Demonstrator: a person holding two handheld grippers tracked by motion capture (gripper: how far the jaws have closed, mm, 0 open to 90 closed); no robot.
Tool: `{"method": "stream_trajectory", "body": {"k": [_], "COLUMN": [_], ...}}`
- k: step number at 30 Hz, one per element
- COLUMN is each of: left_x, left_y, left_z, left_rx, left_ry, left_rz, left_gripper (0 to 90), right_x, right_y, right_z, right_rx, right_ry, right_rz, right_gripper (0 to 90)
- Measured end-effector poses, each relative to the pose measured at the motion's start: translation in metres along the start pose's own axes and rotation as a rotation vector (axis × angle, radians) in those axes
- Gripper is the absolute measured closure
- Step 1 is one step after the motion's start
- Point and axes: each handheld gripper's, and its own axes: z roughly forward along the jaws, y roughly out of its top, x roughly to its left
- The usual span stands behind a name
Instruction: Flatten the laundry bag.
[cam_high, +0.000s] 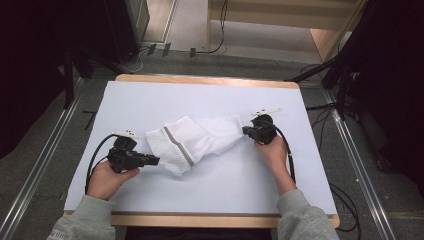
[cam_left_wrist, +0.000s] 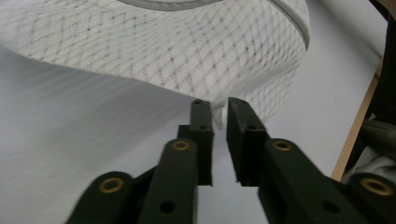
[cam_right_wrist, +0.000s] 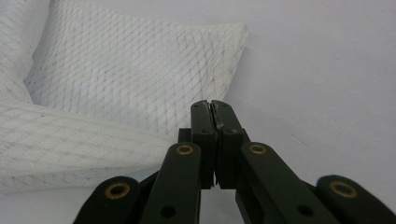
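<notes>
The white table (cam_high: 210, 192) took up most of the high view, its wooden edge showing at the near and far sides, with grey floor, metal rails and loose cables around it; the dark corners to either side were too black for me to read. Across the middle of the table lay the white mesh cloth (cam_high: 192, 140), folded and rumpled, a grey band running along one fold. How many layers it had I could not make out, and my left gripper view cut its top off. My left gripper (cam_high: 152, 160) sat at the cloth's left end, its jaws a little apart; a bit of the cloth's edge stood in the gap, the pads not pressing on it. My right gripper (cam_high: 246, 130) was at the cloth's right end, jaws pressed together. Whether any fabric was pinched there I could not tell.
</notes>
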Motion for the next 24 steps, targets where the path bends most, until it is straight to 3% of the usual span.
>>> {"method": "stream_trajectory", "body": {"k": [5,13,24], "left_x": [0.005,0.018,0.058], "left_y": [0.002,0.028,0.061], "left_z": [-0.014,-0.023,0.005], "left_rx": [-0.071,-0.105,-0.052], "left_ry": [0.009,0.048,0.078], "left_rz": [0.006,0.015,0.006], "left_gripper": [71.3,62.5,56.0], "right_x": [0.002,0.009,0.011], "right_y": [0.003,0.004,0.0], "right_z": [-0.004,-0.023,-0.027], "right_rx": [-0.02,-0.044,-0.049], "right_ry": [0.024,0.055,0.05], "right_rz": [0.001,-0.028,-0.042], "right_gripper": [84.6,73.9,69.1]}}
